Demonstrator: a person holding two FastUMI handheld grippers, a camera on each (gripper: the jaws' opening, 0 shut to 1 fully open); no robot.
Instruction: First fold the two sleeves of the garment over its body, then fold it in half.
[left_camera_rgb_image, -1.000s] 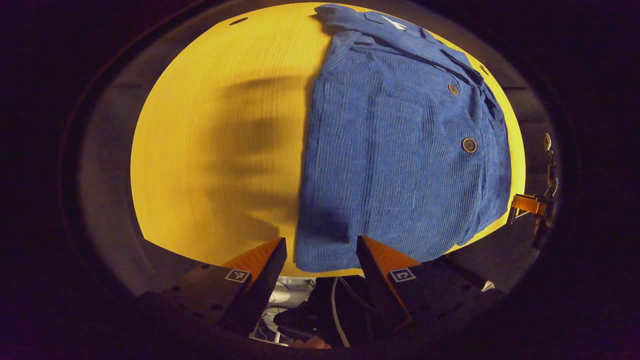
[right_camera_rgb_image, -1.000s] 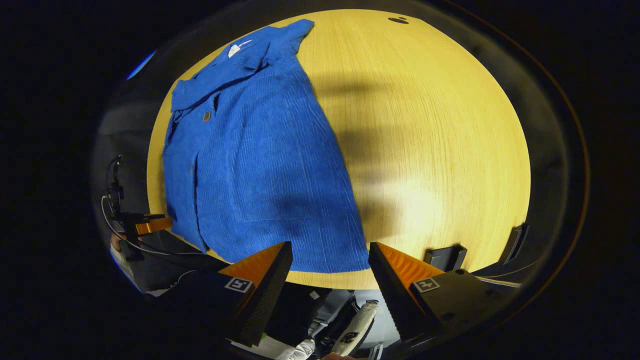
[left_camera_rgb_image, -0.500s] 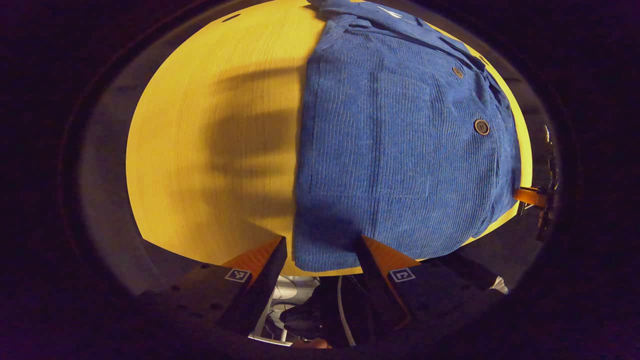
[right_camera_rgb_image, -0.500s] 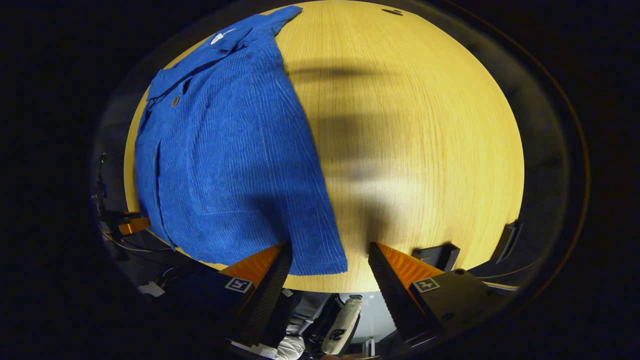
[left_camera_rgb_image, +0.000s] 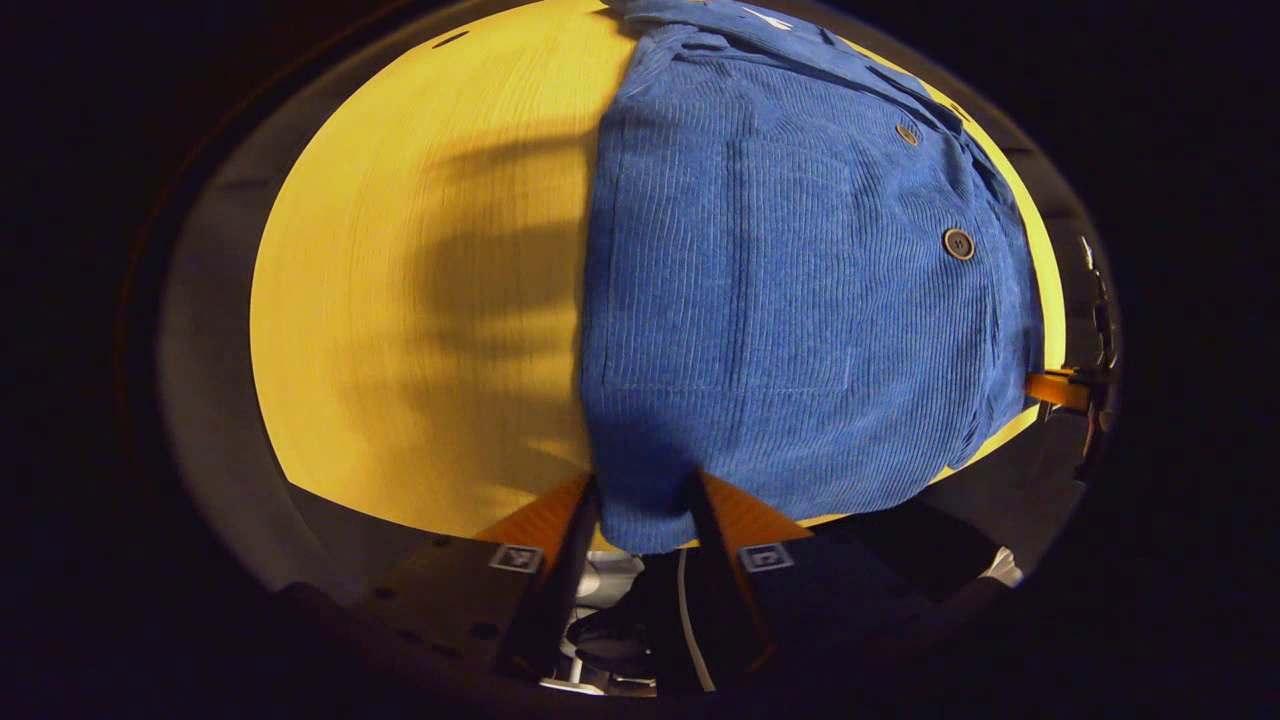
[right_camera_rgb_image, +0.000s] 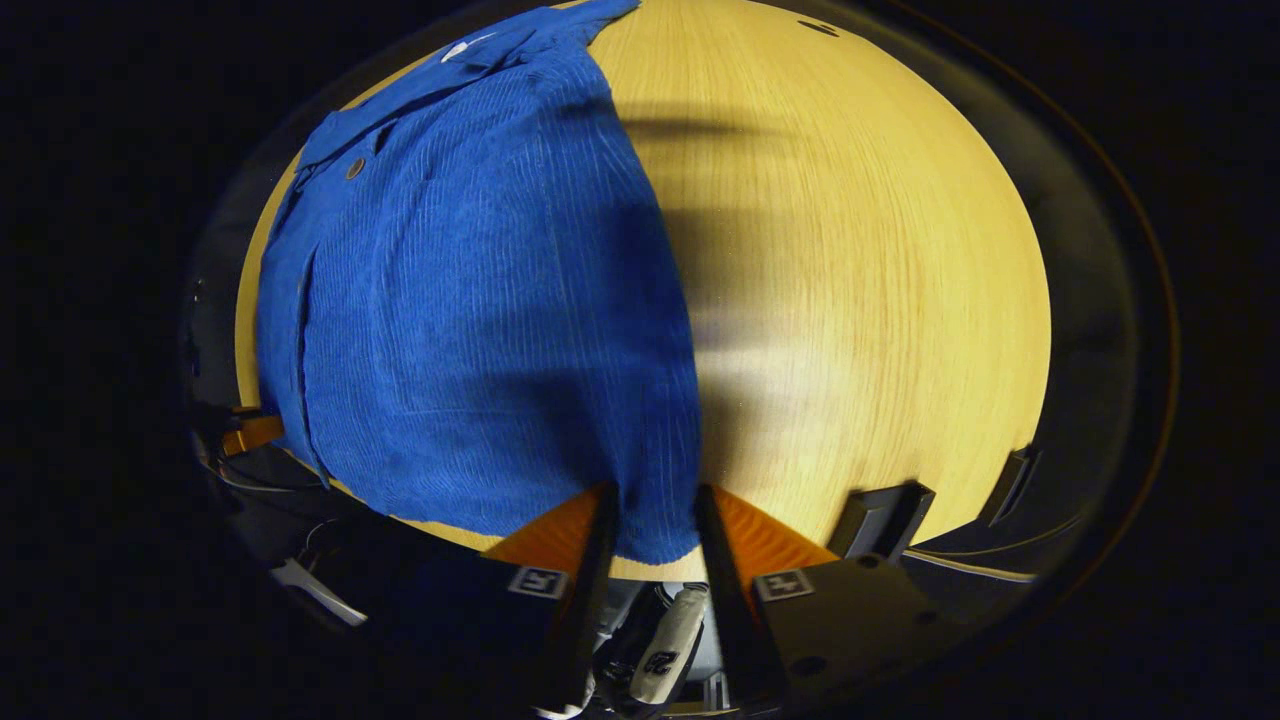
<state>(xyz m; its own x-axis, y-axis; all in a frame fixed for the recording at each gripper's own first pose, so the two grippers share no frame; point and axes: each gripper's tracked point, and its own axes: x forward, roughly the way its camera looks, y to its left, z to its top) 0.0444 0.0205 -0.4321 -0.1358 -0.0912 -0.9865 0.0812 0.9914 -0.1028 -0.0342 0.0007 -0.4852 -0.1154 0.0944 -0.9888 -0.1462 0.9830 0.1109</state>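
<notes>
Lying flat on table (left_camera_rgb_image: 400, 300): blue corduroy garment (left_camera_rgb_image: 800, 300), sleeves folded in.

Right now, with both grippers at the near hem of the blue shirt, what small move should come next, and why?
Probably lift the hem a little. The left gripper and right gripper each pinch a near corner of the blue shirt, which lies flat on the table, sleeves seemingly folded in.
</notes>
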